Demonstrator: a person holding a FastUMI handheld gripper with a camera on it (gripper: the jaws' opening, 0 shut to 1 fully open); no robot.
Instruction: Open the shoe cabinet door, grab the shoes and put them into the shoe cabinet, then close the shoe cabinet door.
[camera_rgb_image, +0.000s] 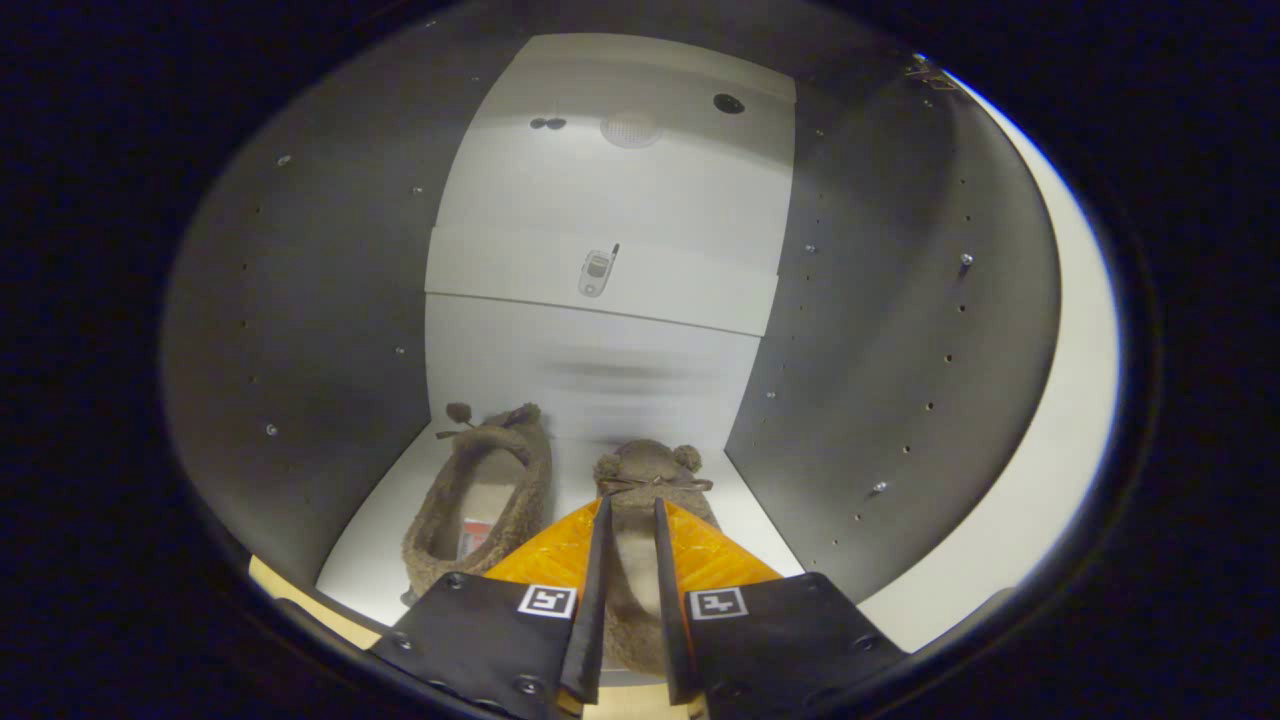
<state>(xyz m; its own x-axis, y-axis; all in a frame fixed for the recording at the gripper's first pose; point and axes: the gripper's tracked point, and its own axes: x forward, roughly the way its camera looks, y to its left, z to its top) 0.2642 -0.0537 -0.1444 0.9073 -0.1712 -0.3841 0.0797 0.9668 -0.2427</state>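
The claw (630, 520) pinches one fuzzy brown shoe (645, 480) inside the shoe cabinet (330, 330). Another fuzzy shoe (485, 490) sits beside it on the white bottom shelf (370, 550).

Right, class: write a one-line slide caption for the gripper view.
Gripper shut on second slipper beside first slipper inside cabinet.

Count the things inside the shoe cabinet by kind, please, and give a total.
Fuzzy brown shoes: 2, one on the cabinet floor, one between the gripper fingers
Small phones: 1, on the shelf above
Total: 3
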